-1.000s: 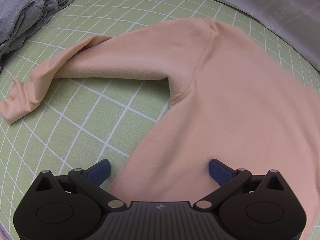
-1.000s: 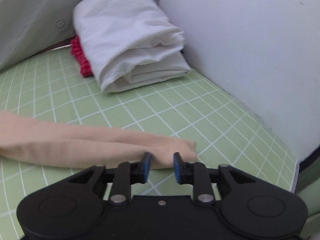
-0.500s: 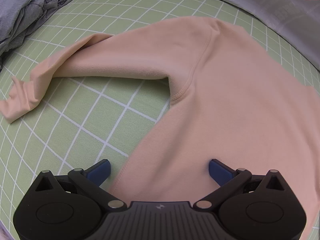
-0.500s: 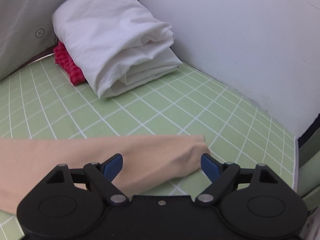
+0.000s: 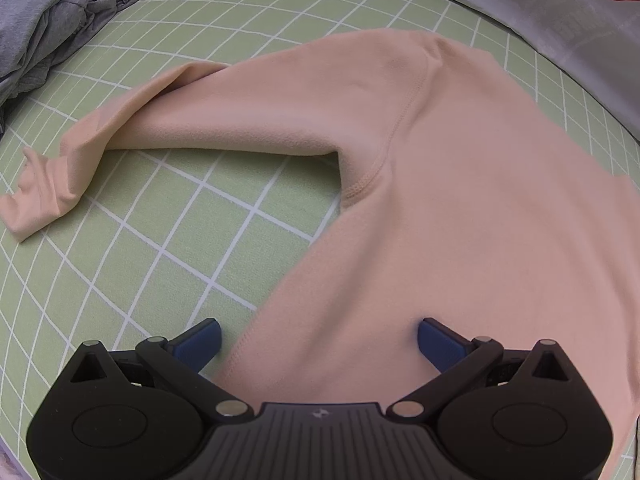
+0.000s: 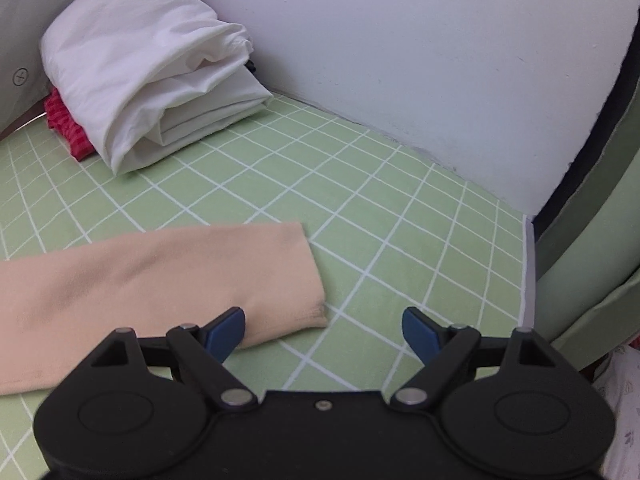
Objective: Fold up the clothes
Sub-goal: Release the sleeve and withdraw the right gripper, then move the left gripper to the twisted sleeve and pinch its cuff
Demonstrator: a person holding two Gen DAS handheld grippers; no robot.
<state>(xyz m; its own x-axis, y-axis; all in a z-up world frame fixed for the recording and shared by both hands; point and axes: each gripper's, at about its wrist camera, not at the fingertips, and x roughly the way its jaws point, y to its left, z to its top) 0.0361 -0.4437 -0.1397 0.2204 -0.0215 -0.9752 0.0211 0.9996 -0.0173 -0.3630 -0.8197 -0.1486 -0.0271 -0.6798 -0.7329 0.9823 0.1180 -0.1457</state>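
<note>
A bedroom at home: a bed under a green checked sheet, folded white linen stacked against the wall ahead-left of the right claw, crumpled grey clothes far left of the left claw.

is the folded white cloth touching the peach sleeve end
Apart. The right wrist view shows bare green checked sheet between the folded white cloth and the peach sleeve end.

We see a green checked bed carrying a peach sweater, grey clothes, a folded white cloth on something red.
</note>
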